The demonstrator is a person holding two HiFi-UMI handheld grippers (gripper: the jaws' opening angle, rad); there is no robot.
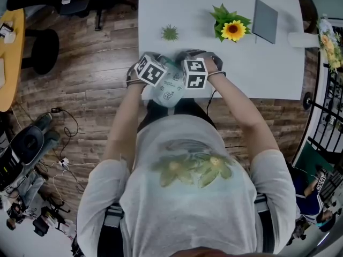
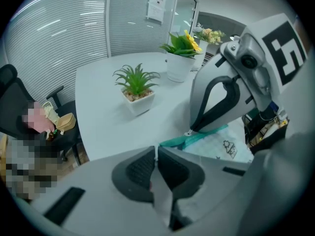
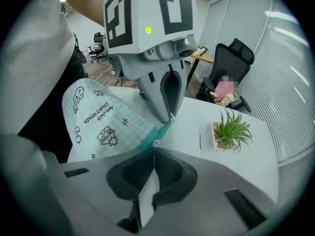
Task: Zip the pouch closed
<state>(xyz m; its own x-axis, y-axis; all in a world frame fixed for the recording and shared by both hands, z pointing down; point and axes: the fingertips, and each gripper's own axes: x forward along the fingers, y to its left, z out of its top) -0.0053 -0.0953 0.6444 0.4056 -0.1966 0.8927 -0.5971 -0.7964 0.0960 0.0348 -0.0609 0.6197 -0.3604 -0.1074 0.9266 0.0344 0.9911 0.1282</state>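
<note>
**A:** Head view puts the pouch [image 1: 169, 90] just above the frame's centre, at the near edge of the table [image 1: 177, 15], between both grippers; how will it handle?

**B:** Light and limp, I judge; thin printed cloth that sags and puckers; only the teal zip band [image 3: 150, 135] gives a firm line.

**A:** And the holds?

**B:** The left gripper [image 2: 156, 154] has its fingers [image 2: 135, 170] clenched on one end of that band; the right gripper [image 3: 154, 154] is pinched tight on it too, at a small pale tab, likely the pull; hold the band taut, or the slider may snag.
</note>
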